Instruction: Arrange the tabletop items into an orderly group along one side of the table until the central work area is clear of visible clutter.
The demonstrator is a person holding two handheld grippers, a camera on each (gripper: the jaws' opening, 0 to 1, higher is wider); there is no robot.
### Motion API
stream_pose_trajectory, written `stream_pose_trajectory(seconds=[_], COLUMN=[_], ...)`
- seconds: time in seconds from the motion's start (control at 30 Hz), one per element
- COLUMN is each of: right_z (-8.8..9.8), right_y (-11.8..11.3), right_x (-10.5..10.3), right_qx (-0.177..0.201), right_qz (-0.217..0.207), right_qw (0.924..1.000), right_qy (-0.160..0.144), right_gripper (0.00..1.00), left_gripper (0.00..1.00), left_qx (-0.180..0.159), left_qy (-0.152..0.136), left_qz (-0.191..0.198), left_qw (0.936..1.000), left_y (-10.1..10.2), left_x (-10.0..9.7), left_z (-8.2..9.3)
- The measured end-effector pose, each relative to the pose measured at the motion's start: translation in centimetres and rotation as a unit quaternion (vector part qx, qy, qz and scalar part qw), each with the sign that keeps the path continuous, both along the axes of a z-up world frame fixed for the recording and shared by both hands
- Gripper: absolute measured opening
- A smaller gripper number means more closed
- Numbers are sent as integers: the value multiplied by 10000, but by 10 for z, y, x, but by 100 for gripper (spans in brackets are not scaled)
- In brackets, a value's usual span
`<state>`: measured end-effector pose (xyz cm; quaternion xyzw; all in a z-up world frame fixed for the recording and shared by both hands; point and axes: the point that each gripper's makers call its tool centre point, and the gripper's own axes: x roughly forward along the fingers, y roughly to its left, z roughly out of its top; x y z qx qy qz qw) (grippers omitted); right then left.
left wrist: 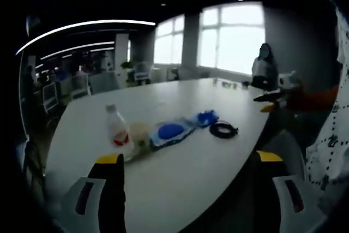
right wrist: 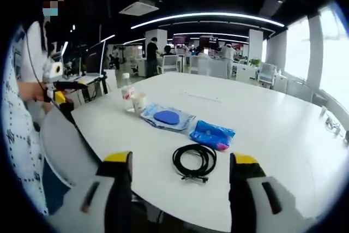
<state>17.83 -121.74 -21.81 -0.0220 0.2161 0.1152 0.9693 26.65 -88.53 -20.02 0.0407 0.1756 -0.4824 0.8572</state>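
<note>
Closest to the right tongs [right wrist: 180, 186] is the coiled black cable [right wrist: 194, 162], lying flat on the white oval bench [right wrist: 283, 129] just ahead of the yellow-tipped jaws, which are spread wide with nothing between them. Left tongs [left wrist: 191, 184] are just as wide open and empty, hovering over the bench edge near the clear plastic bottle with the red label [left wrist: 116, 129].

Everything already sits in a loose line near the person's side: bottle, a small pale cup [right wrist: 139, 102] right beside it, a flat clear packet with a blue oval inside [right wrist: 166, 117], then a crinkly blue pouch [right wrist: 211, 133], then the cable a bit apart.

My take: the cable's the straggler, so I'd go for that first. Come down over one side of the loop, not the middle, pinch both strands, and drag it low so the coil doesn't flop open. Then tuck it beside the pouch. Keep the left tongs gentle around the bottle, it looks tippy.
</note>
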Motion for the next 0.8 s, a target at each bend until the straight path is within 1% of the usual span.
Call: stream_pose_trajectory(seconds=[0.2, 0.23, 0.3, 0.37, 0.57, 0.73, 0.8], right_z=[-4, -4, -3, -4, -9, -13, -14], right_y=[-2, -1, -1, 0, 5, 10, 11], right_x=[-6, -6, -7, -8, -10, -11, -10], right_qx=[-67, -46, -29, -18, 18, 97, 159], right_qz=[-20, -8, -45, -21, 22, 101, 86], right_qw=[10000, 10000, 10000, 10000, 9999, 9997, 9997], right_qy=[63, 80, 38, 70, 140, 207, 191], right_gripper=[71, 70, 71, 69, 70, 73, 76], left_gripper=[96, 96, 96, 96, 95, 95, 95], left_qx=[99, 98, 105, 157, 160, 142, 134], left_qy=[70, 87, 91, 114, 182, 166, 186], left_qz=[-33, -37, -59, -71, -66, -44, -32], left_qw=[9999, 9999, 9999, 9998, 9997, 9998, 9997], left_y=[-4, -5, -8, -10, -11, -13, -13], left_x=[-4, -4, -5, -6, -8, -8, -8], left_z=[-7, -8, -9, -12, -15, -12, -12])
